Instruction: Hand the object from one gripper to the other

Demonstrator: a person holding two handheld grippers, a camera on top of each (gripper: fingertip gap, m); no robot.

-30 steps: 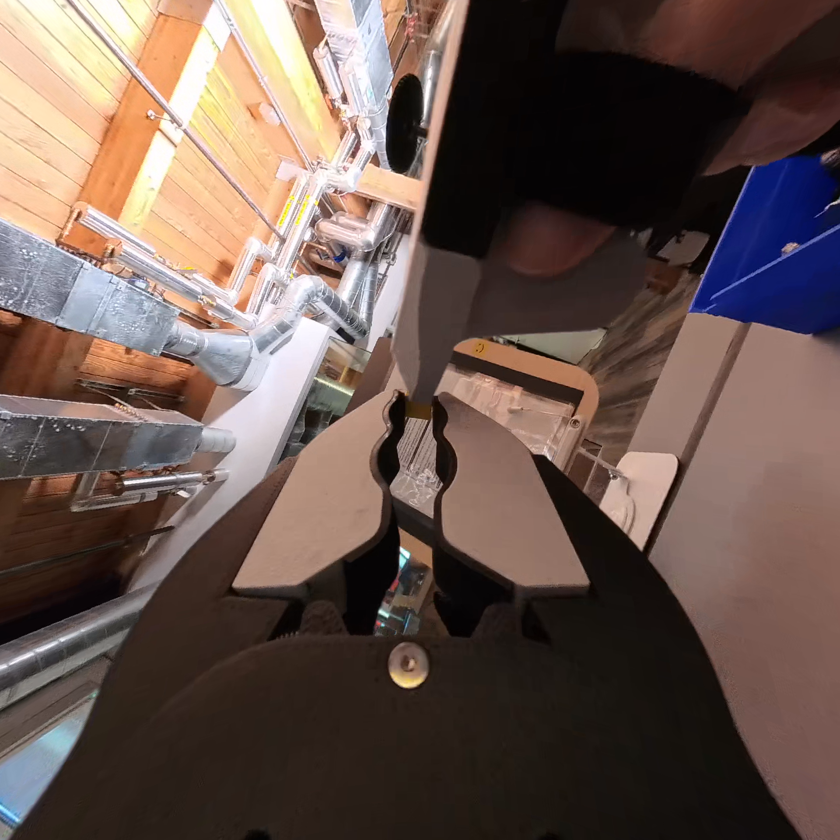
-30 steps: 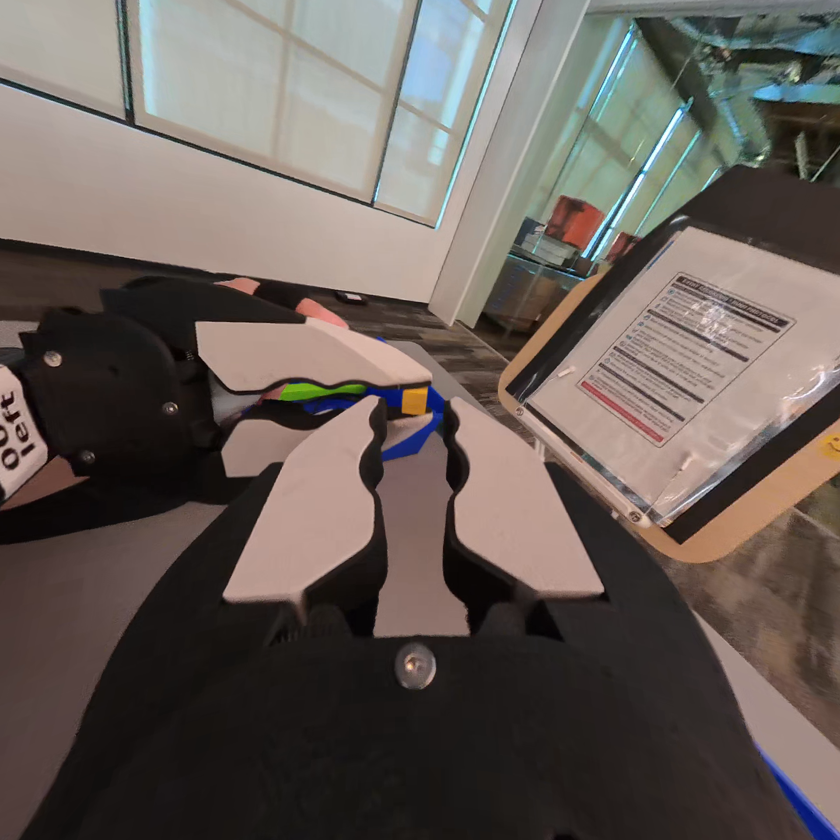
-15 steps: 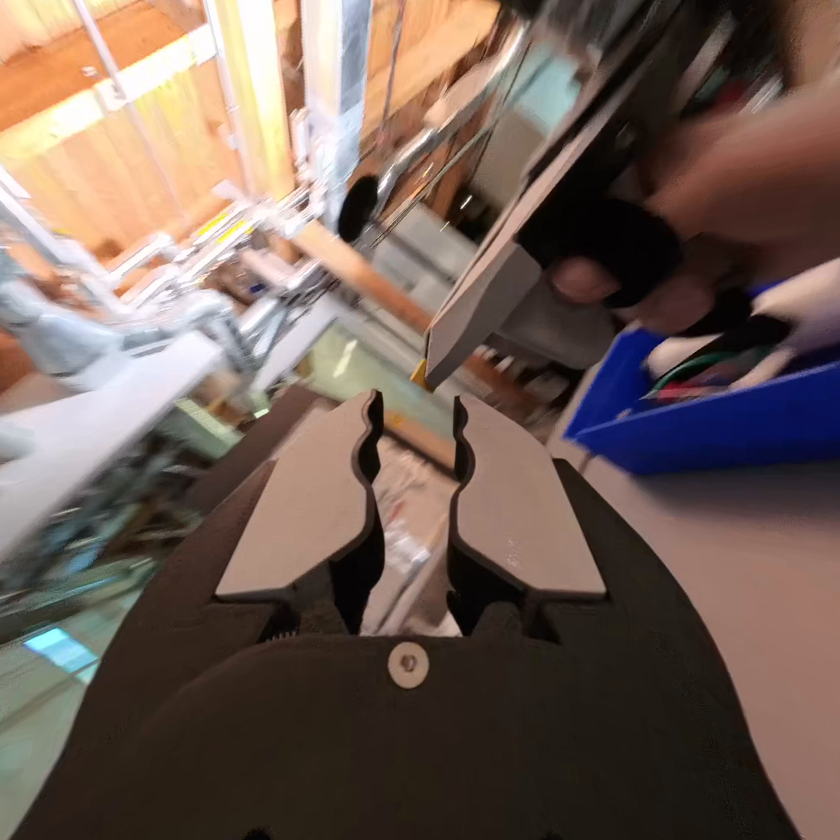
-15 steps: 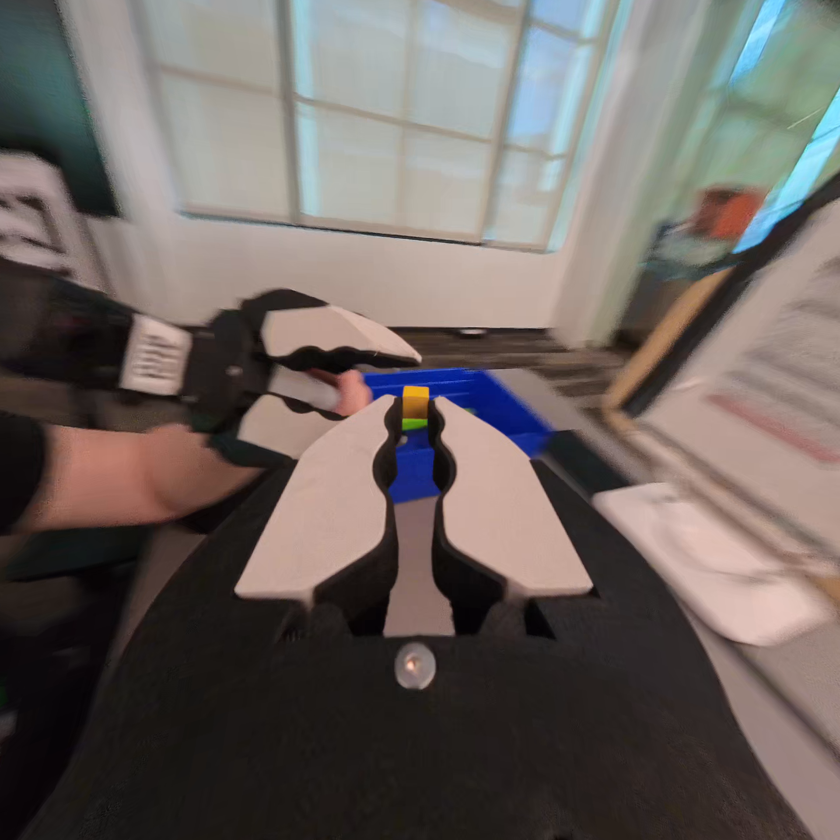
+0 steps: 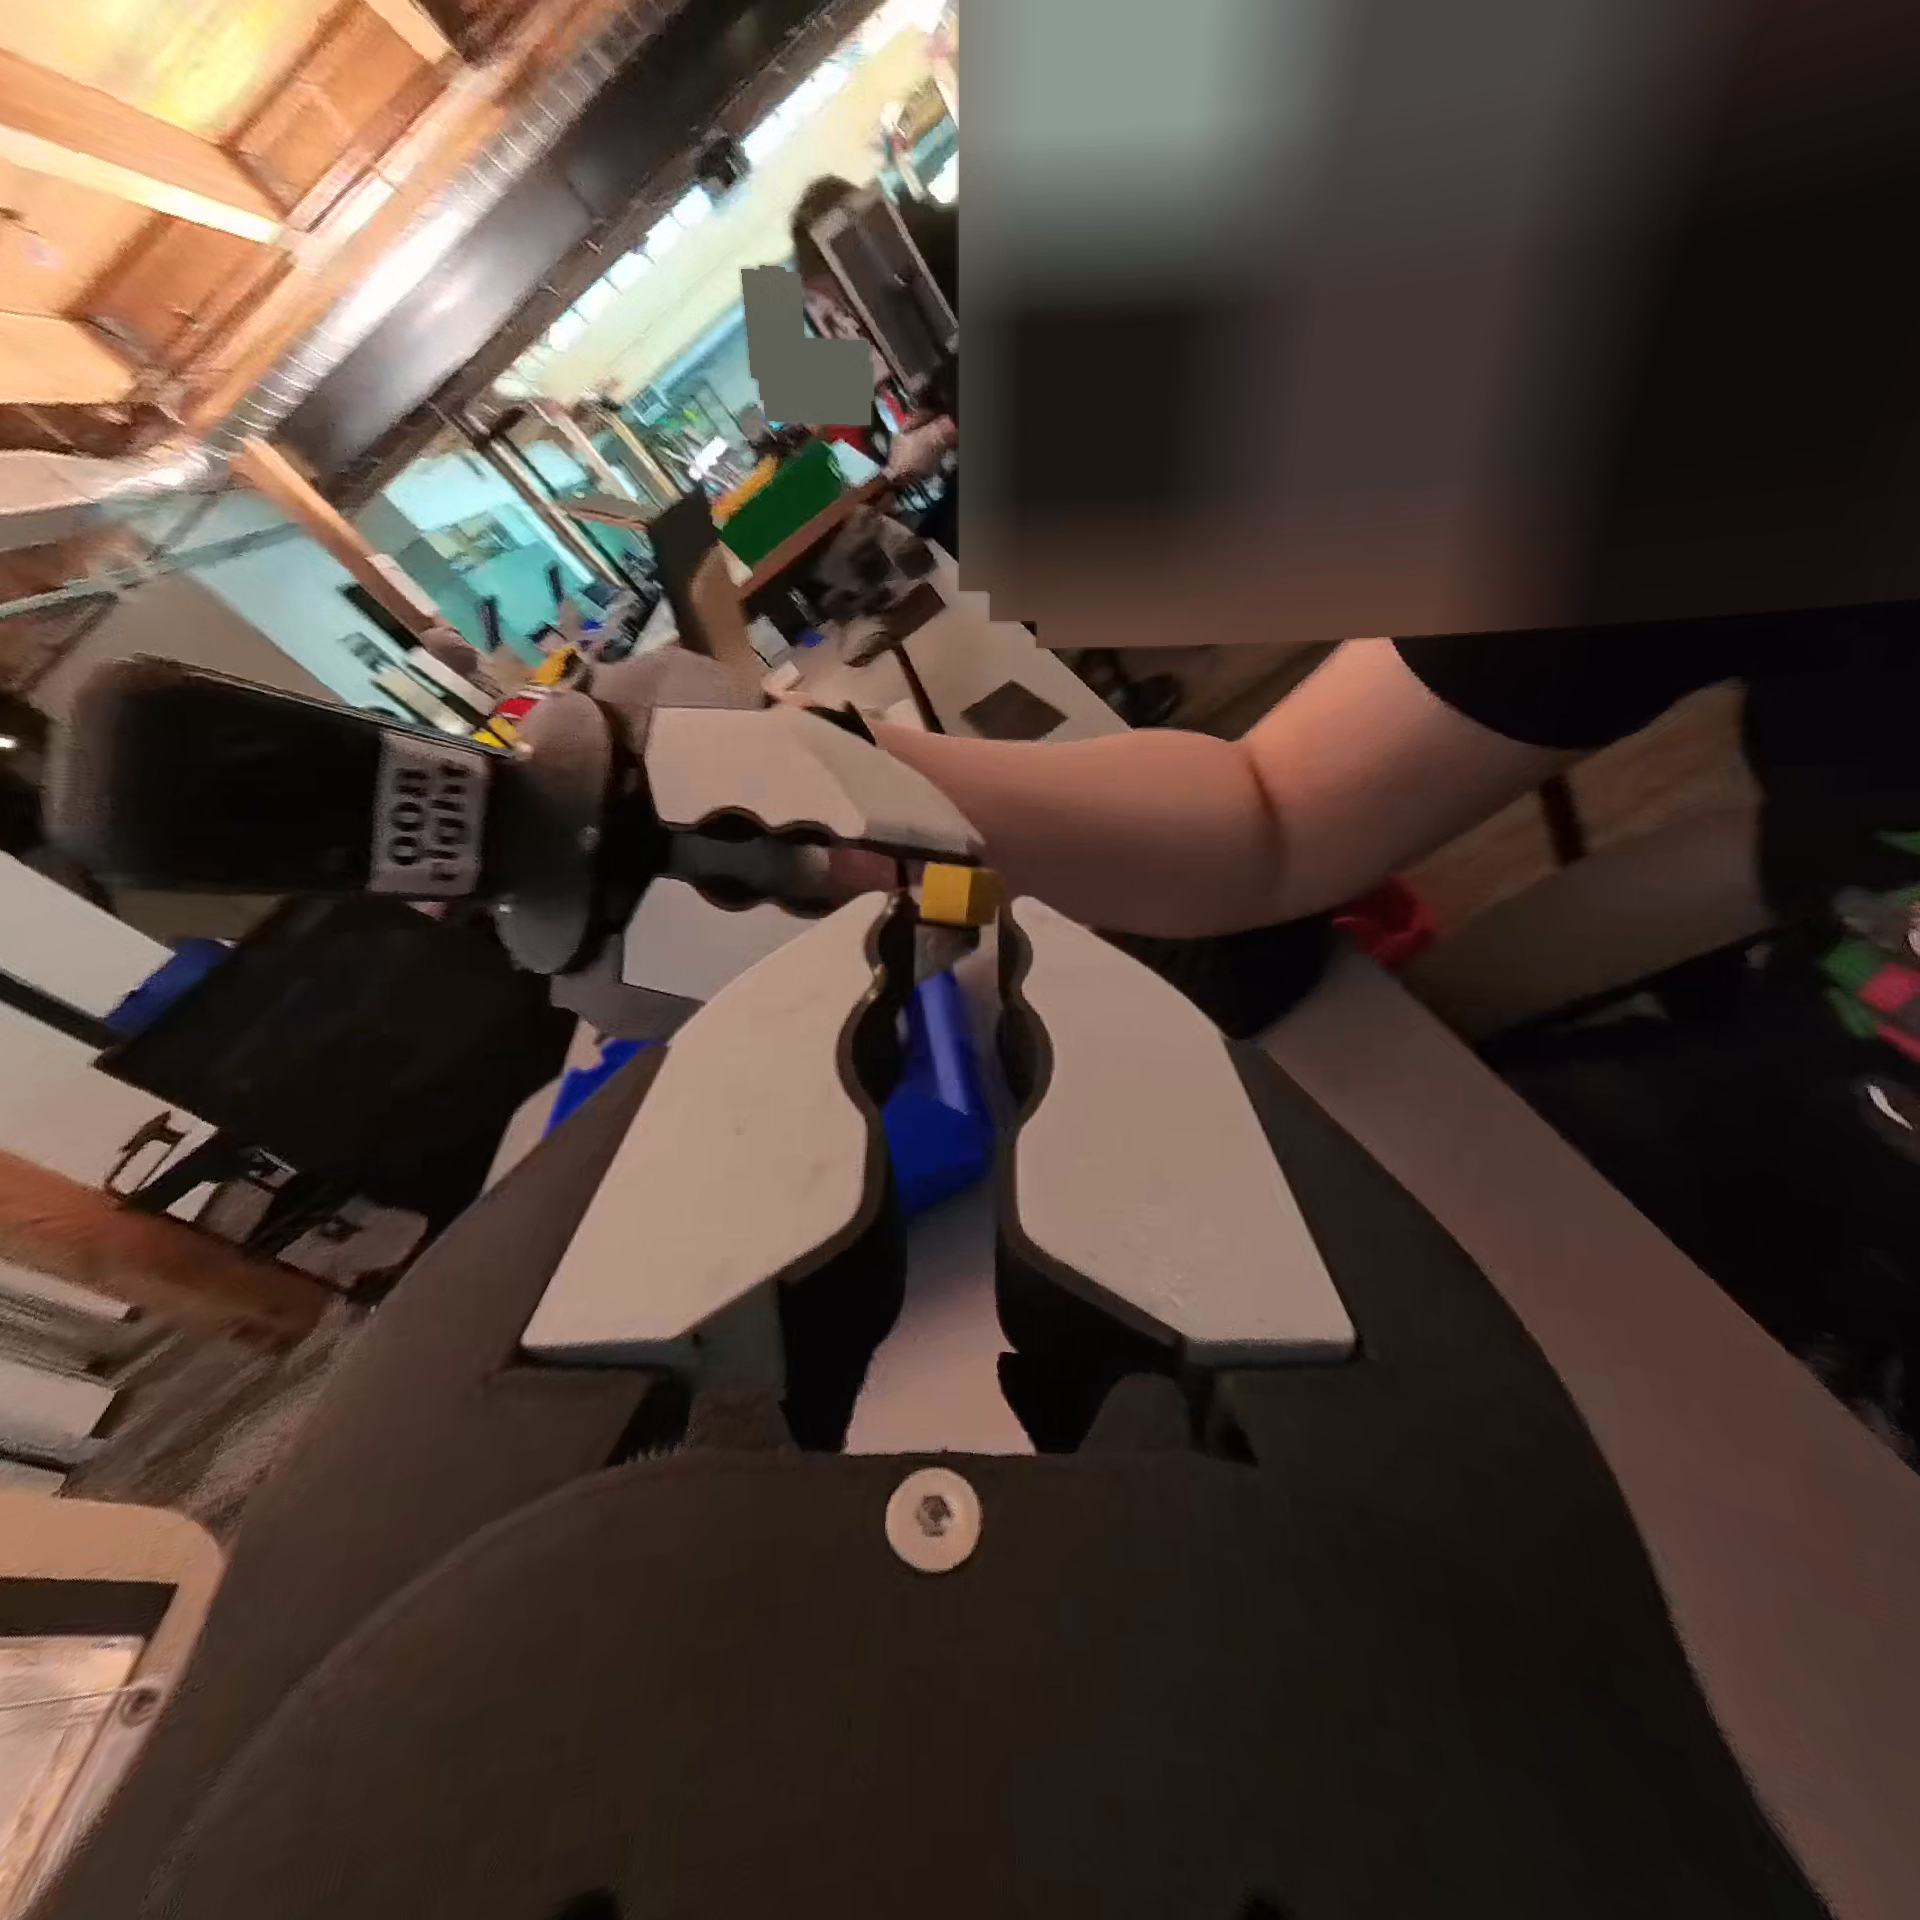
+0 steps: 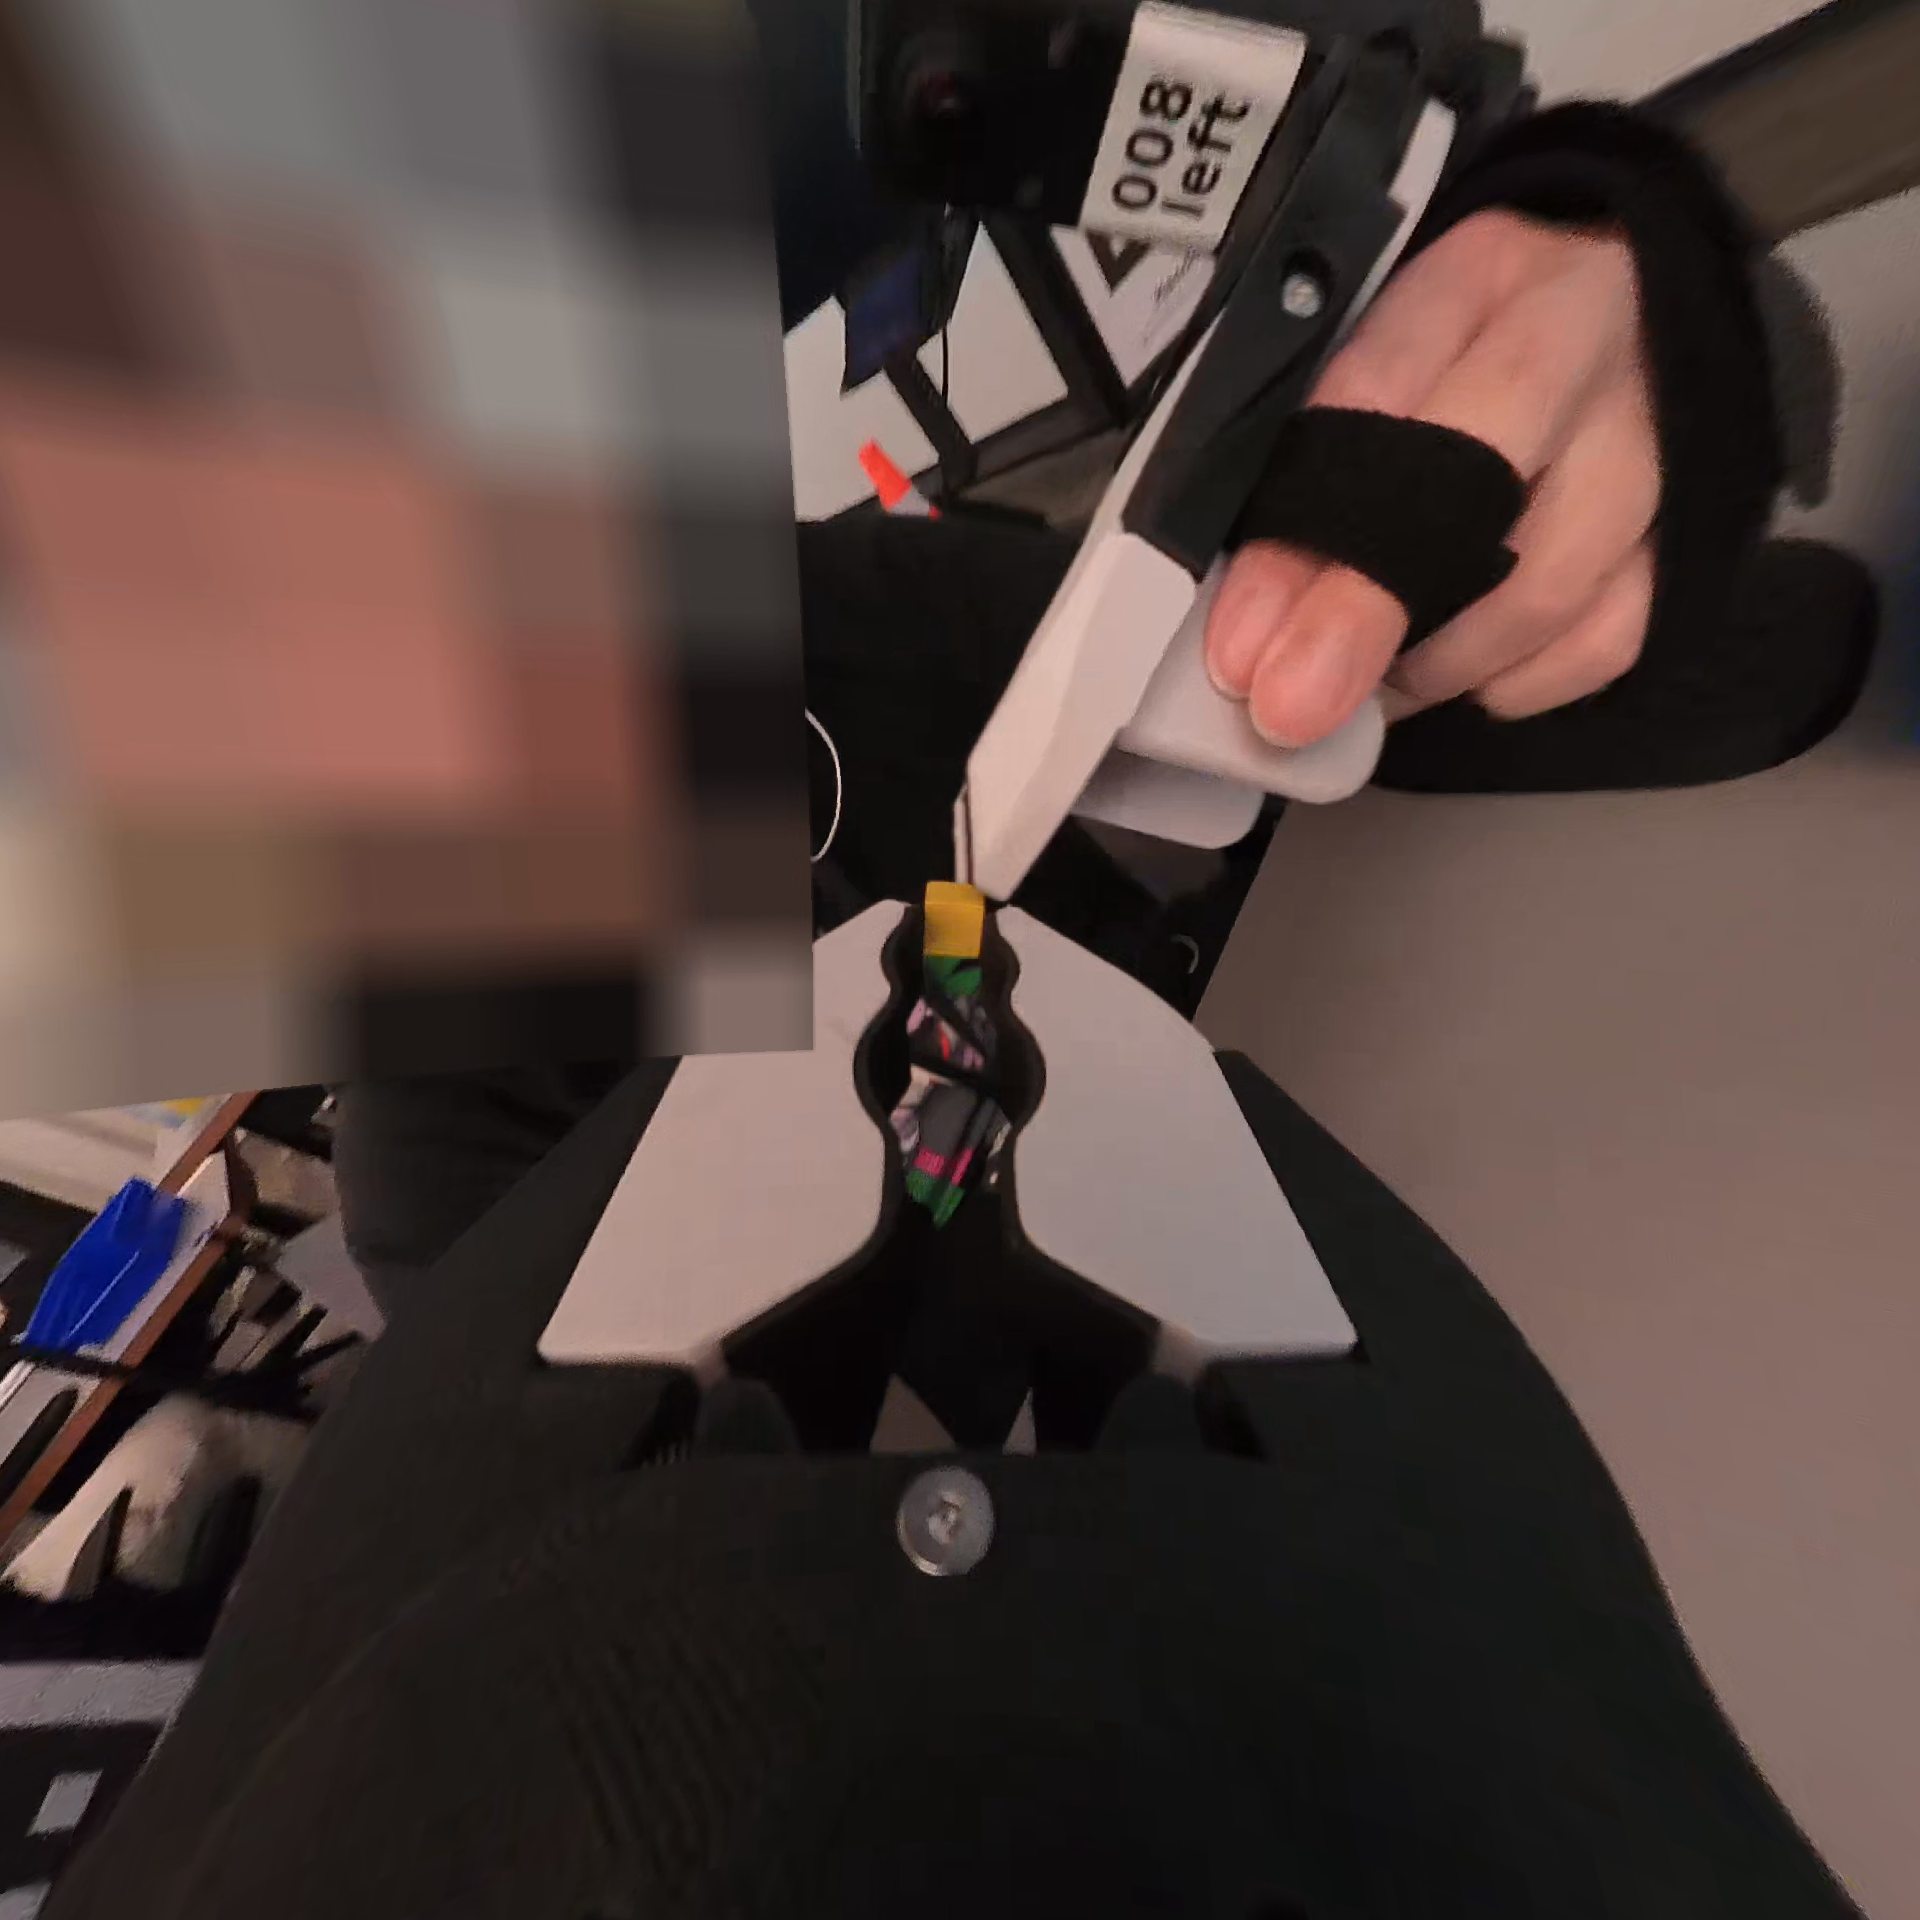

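A small yellow block (image 6: 953,918) is being gripped at the very tips of the right gripper (image 6: 951,925), whose fingers are drawn nearly together around it; below the block, in the gap between the fingers, only green, pink and black clutter farther off is being seen, blurred. The left gripper (image 5: 951,914) is being held with its fingers parted and nothing between them, the yellow block (image 5: 958,894) lying just beyond its tips. In the left wrist view the right gripper (image 5: 935,868) is being shown from the side, reaching in from the left, with a bare forearm (image 5: 1195,800) crossing behind it and a blue bin (image 5: 940,1101) on the grey desk (image 5: 1475,1174) partly hidden by the left fingers. In the right wrist view the left gripper (image 6: 992,883) is being shown coming down from the upper right, one white finger tip just beside the block; whether it is touching cannot be told. The hand (image 6: 1455,499) strapped to that gripper is being shown only here. Shelving with a blue item (image 6: 104,1278) is being seen at lower left.
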